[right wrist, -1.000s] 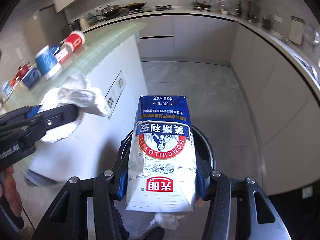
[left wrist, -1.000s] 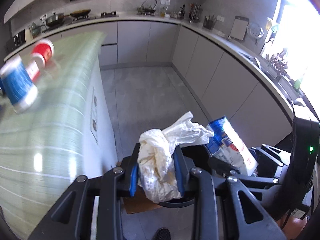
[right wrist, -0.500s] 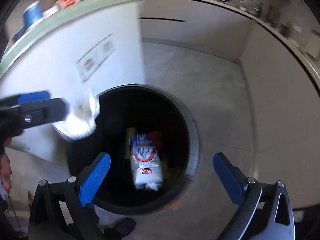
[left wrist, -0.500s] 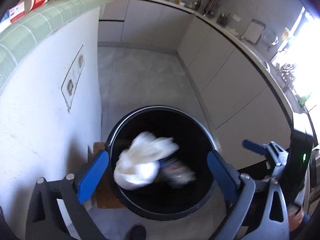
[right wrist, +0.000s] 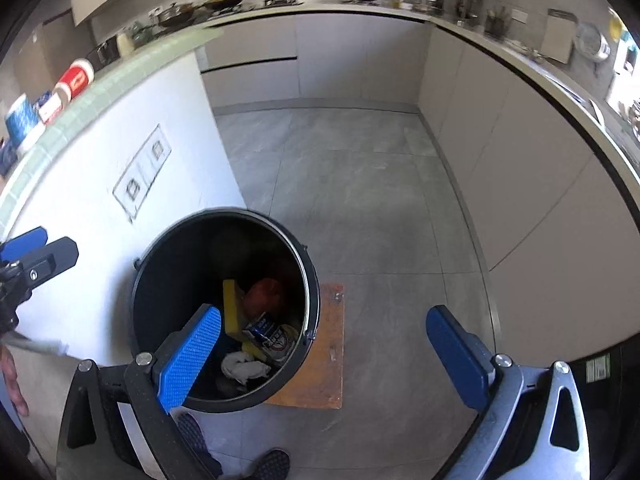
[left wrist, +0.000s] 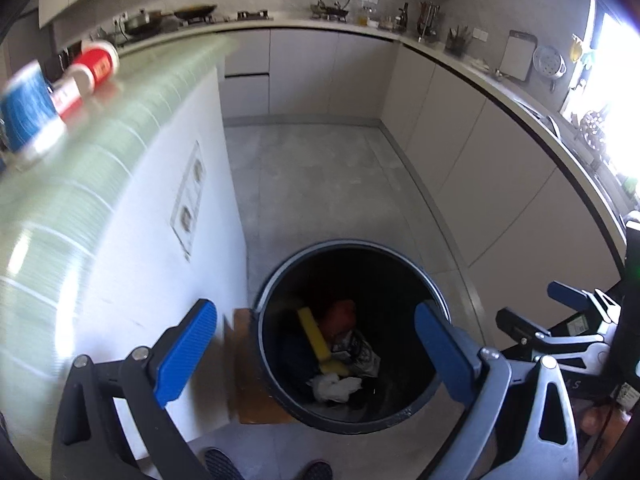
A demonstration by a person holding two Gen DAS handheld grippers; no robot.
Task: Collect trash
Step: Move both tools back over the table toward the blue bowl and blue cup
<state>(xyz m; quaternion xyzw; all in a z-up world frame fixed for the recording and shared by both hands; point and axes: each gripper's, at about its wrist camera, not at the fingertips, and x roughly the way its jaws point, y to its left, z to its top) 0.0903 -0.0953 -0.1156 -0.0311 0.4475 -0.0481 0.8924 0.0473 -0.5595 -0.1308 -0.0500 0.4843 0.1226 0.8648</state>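
Note:
A black round trash bin (left wrist: 404, 416) stands on the floor beside the white island wall; it also shows in the right wrist view (right wrist: 308, 280). Inside lie a crumpled white bag (left wrist: 334, 386) (right wrist: 244, 368), a blue and white milk carton (right wrist: 268, 334) (left wrist: 360, 354), a yellow item (left wrist: 318, 340) and something orange-red (left wrist: 340, 314). My left gripper (left wrist: 316, 350) is open and empty above the bin. My right gripper (right wrist: 324, 356) is open and empty, above the bin's right rim.
The green tiled island top (left wrist: 80, 168) carries a red cup (left wrist: 96, 62) and a blue cup (left wrist: 26, 110). A brown board (right wrist: 324, 360) lies under the bin. Grey cabinets (right wrist: 520, 140) line the right and back. Grey floor (right wrist: 348, 200) is beyond the bin.
Both grippers opened and dropped the white bag and the milk carton into the bin. Both items now lie at the bin's bottom. Both grippers have lifted a little.

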